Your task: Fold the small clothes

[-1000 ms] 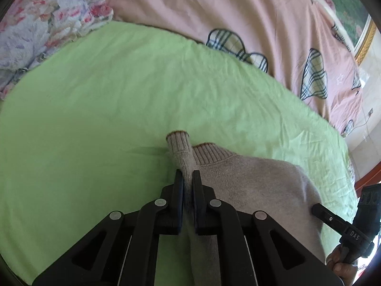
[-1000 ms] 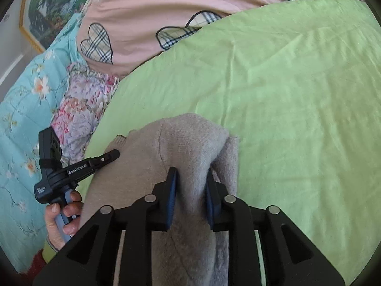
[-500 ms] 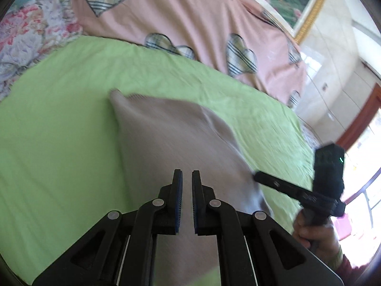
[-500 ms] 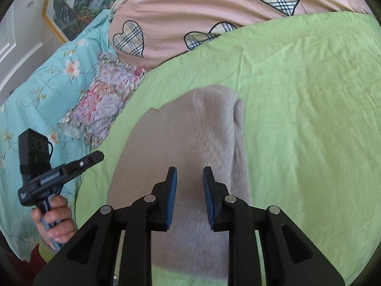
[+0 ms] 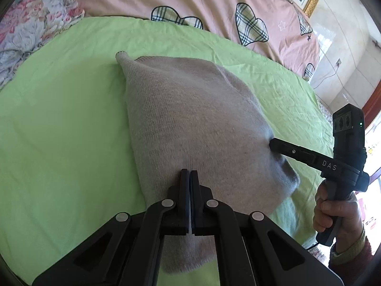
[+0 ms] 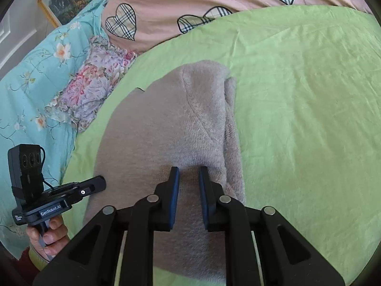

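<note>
- Now the sweater (image 5: 190,124) lies as a folded bundle on the green sheet (image 5: 59,143), where a second ago both grippers were gripping it: the left on a sleeve cuff beside the collar, the right on a bunched edge.
- Since then both have let go; half a second back each was hovering over the cloth with its fingers apart and nothing between them.
- The left gripper (image 5: 190,176) has its fingers brought together, no cloth visibly caught between them; the tips sit low at the near part of the bundle, and whether they press it I cannot tell.
- The right gripper (image 6: 188,176) has its fingers apart, with only the knit lying under the gap; in the left view its tip reaches the bundle's right edge.
- The cuff (image 5: 121,56) pokes out at the far corner; a layered fold runs down the right side in the right view.
- To my mind the sleeve folds are laid and the release held; what is left is likely a smoothing or a last fold across, and that stray cuff may want tucking.
</note>
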